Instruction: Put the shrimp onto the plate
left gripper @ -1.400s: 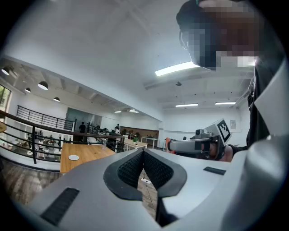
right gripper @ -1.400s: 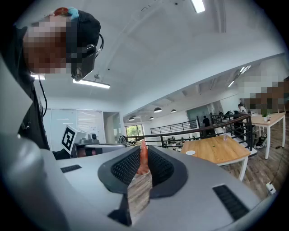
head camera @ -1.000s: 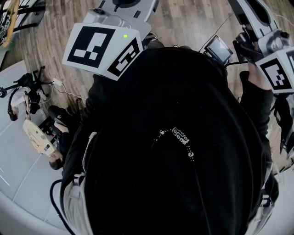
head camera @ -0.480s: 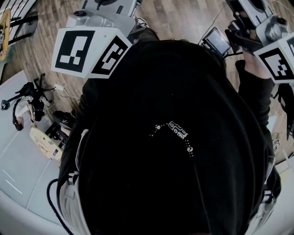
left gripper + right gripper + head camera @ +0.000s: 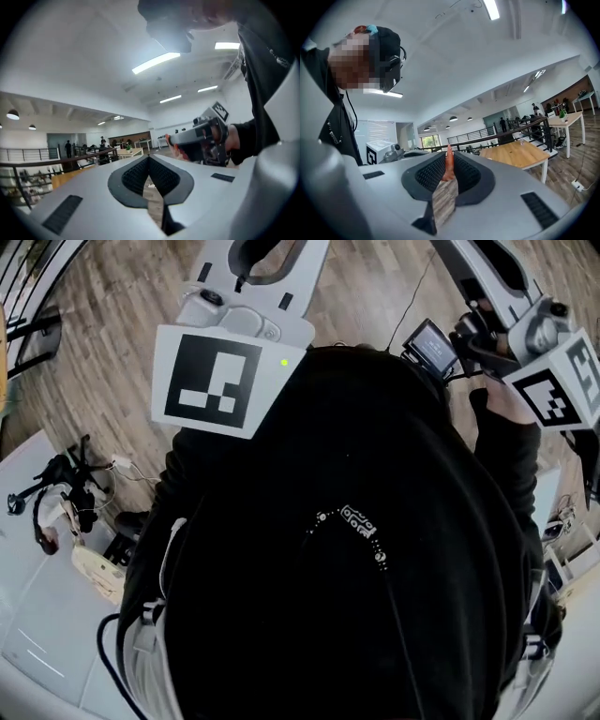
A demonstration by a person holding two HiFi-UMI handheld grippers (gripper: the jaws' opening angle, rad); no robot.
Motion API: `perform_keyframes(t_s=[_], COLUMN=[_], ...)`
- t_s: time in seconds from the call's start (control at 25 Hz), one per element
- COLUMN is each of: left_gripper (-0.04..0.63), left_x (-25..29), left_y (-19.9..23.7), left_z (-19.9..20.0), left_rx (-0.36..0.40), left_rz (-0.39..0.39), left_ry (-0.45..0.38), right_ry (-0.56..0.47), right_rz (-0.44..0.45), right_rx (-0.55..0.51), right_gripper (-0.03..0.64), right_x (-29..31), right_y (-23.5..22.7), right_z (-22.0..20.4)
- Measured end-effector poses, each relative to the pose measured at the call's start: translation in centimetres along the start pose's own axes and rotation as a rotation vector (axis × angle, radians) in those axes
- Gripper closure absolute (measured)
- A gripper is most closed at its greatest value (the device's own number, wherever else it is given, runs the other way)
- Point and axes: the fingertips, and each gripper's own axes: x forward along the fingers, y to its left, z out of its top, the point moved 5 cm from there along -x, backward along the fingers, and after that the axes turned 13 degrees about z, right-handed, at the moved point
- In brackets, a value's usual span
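An orange shrimp (image 5: 448,165) stands upright between the dark pads of my right gripper (image 5: 449,159), which is shut on it. The left gripper view shows the right gripper (image 5: 201,137) from the side, held in a hand, with an orange bit (image 5: 170,140) at its tip. My left gripper (image 5: 149,158) has its pads meeting at the tips with nothing between them. In the head view both grippers are raised in front of a black-clad torso: the left marker cube (image 5: 225,381) at upper left, the right one (image 5: 553,381) at upper right. No plate is in view.
A white table (image 5: 37,615) at lower left carries headphones (image 5: 52,507), cables and a beige device (image 5: 98,573). Wood floor (image 5: 112,324) lies beyond. A small screen (image 5: 429,343) hangs near the right gripper. A railing (image 5: 511,133) and wooden table (image 5: 520,152) stand far off.
The left gripper has moved right and turned, so one marker face now shows flat. The right gripper has shifted slightly left and down in the head view.
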Motion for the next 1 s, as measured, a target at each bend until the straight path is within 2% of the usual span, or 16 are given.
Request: perform_keyframes(t_s=[0.04, 0.12, 0.24, 0.44, 0.56, 0.64, 0.72, 0.84, 0.92, 1.0], left_gripper=[0.589, 0.589, 0.589, 0.589, 0.589, 0.589, 0.589, 0.589, 0.589, 0.589], left_x=[0.6, 2.1, 3.8, 6.6, 7.1, 7.2, 7.5, 7.8, 7.9, 7.8], left_y=[0.2, 1.6, 5.0, 15.9, 18.5, 18.6, 19.8, 24.6, 27.6, 29.7], left_z=[-0.6, -1.4, -2.5, -4.5, -3.9, -3.3, -3.0, -3.5, -4.5, -5.8], left_rx=[-0.007, -0.072, -0.105, -0.138, -0.142, -0.137, -0.14, -0.171, -0.178, -0.18], left_rz=[-0.029, -0.058, -0.052, -0.019, -0.008, 0.012, 0.046, 0.092, 0.119, 0.157], left_ry=[0.03, 0.045, 0.051, 0.066, 0.062, 0.056, 0.048, 0.023, 0.018, 0.022], right_ry=[0.007, 0.014, 0.023, 0.062, 0.055, 0.068, 0.097, 0.099, 0.081, 0.076], right_rz=[0.0, 0.0, 0.001, 0.006, 0.0, -0.042, -0.145, -0.288, -0.298, -0.265], right_rx=[0.001, -0.004, -0.011, 0.008, -0.011, -0.045, -0.106, -0.177, -0.195, -0.214], right_gripper=[0.552, 0.552, 0.552, 0.552, 0.552, 0.552, 0.551, 0.551, 0.551, 0.551], right_x=[0.6, 1.9, 5.0, 15.3, 17.6, 17.5, 18.5, 24.0, 28.3, 31.9], right_y=[-0.5, -1.7, -3.7, -8.5, -9.0, -8.7, -8.8, -8.8, -8.5, -8.0], right_z=[0.0, 0.3, 0.6, 0.7, 2.0, 2.4, 2.3, 1.2, 0.0, -1.2])
